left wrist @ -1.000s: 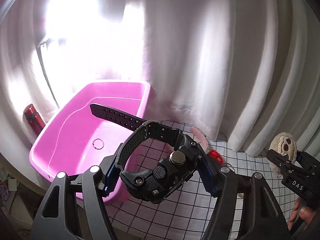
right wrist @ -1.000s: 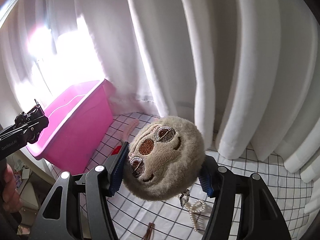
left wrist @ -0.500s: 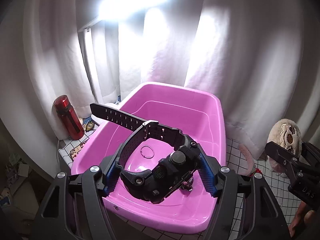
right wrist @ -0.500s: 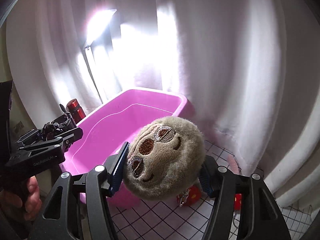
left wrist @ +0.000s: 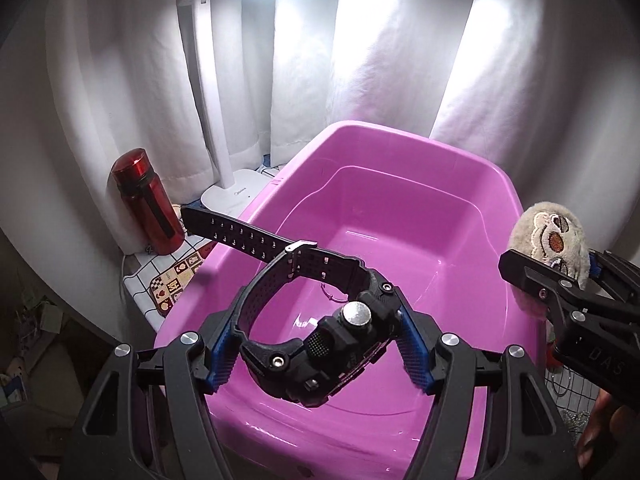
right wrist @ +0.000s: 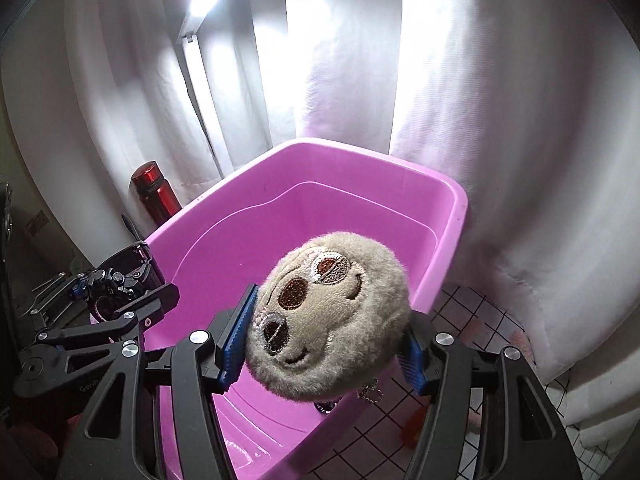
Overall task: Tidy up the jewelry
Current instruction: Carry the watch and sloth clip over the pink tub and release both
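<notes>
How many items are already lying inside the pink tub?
1 visible: a thin ring on the pink tub floor, partly behind the watch held above. Others may be hidden.

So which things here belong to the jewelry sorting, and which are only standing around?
Belong to the job:
- black watch, held by the left gripper
- plush sloth charm, held by the right gripper
- pink tub
- small ring inside the tub

Only standing around:
- red bottle
- white desk lamp
- white curtain
</notes>
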Available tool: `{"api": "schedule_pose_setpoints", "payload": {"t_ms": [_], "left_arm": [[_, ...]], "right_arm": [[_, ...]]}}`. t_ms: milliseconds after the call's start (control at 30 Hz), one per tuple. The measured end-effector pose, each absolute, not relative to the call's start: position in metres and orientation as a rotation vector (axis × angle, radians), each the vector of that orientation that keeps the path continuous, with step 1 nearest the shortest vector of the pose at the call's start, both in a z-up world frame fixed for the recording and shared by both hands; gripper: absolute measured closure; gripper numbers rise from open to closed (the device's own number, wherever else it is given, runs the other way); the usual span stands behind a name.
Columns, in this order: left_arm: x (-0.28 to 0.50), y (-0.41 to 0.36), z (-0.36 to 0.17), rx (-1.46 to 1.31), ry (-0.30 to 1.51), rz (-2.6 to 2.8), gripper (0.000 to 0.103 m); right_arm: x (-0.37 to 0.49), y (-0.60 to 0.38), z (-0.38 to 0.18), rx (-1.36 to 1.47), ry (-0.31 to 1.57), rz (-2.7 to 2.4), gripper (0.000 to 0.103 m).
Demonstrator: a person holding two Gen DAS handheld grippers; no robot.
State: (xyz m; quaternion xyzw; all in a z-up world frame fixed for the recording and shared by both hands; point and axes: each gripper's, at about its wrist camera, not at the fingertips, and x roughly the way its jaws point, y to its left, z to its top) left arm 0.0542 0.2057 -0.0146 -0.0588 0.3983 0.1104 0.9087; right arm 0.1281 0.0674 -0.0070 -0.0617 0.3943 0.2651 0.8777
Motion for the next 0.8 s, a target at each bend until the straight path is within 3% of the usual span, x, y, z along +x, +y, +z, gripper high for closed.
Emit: {"api": "schedule_pose_setpoints", "payload": {"t_ms": [600,667,700,800], "left_arm": [[0.065,0.22,-0.045,-0.086,0.91,0.214,0.035],[0.062,0.219,-0.039,-0.069,0.878,0.219,0.017],[0.061,0.219,-0.036,-0.066,0.863,0.225,0.013],[0.059,0.22,-0.028,-0.061,0.838,0.224,0.012]], "right_arm": [[0.152,0.1,-0.044,-0.222,0.919,0.476,0.04],[0.152,0.102,-0.045,-0.228,0.923,0.466,0.035],[0.153,0.102,-0.044,-0.224,0.925,0.463,0.033],[0.153,0.101,-0.043,-0.213,0.927,0.46,0.032]]}}
